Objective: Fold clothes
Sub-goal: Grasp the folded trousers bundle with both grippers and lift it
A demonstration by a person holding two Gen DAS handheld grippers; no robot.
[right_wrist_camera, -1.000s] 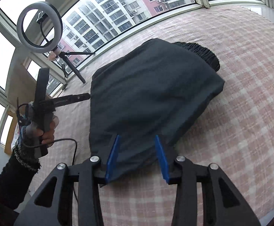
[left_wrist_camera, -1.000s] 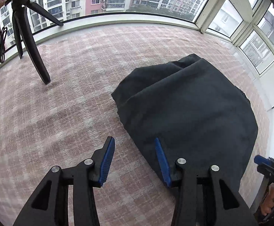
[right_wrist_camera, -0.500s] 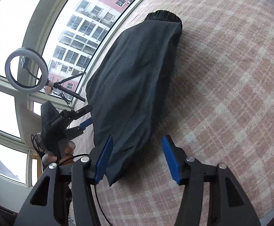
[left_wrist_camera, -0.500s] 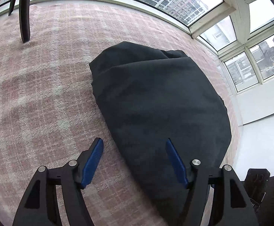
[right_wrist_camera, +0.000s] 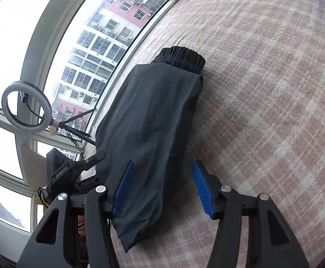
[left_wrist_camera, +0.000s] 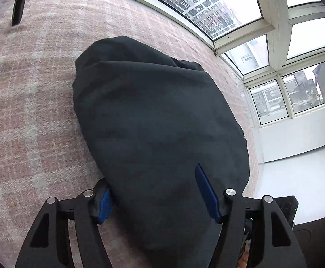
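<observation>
Your left tongs (left_wrist_camera: 157,193) stand spread wide across the near end of the dark charcoal fabric garment (left_wrist_camera: 158,120), one blue pad tucked beside its left edge and the other over the cloth, likely so you can pinch that end. The garment lies folded lengthwise on the pink plaid bed cover (left_wrist_camera: 28,102), elastic waistband (right_wrist_camera: 179,57) at the far end. Your right tongs (right_wrist_camera: 162,189) likewise gape unclenched astride the garment's near end, probably for a matching grip.

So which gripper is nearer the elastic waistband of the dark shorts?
Hard to call. The waistband lies at the far end from the right gripper; the left gripper also straddles the near hem, waistband barely visible.
</observation>
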